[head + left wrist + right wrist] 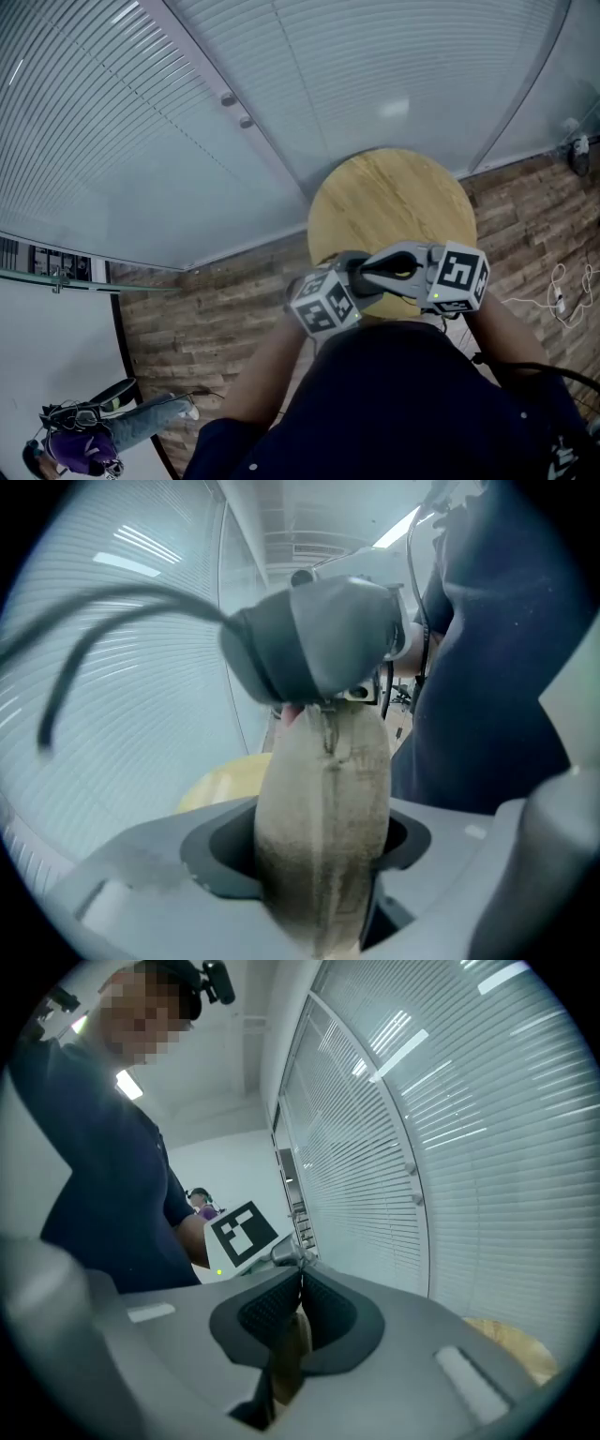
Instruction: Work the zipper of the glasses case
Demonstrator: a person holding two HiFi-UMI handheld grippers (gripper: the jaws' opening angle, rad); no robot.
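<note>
My left gripper (pixel 317 850) is clamped on the glasses case (pixel 323 799). The case is soft and sandy grey, and it stands up between the two jaws with its zipper (pixel 328 761) running up the middle. My right gripper (pixel 300 1283) sits at the top end of the case. Its jaws are pinched tight together on the little metal zipper pull (pixel 298 1258). From my head view, both grippers meet tip to tip in front of my chest. They are above the near edge of the round wooden table (pixel 394 202). The case is up in the air, not on the table. Window blinds (pixel 141 141) are behind the table.
</note>
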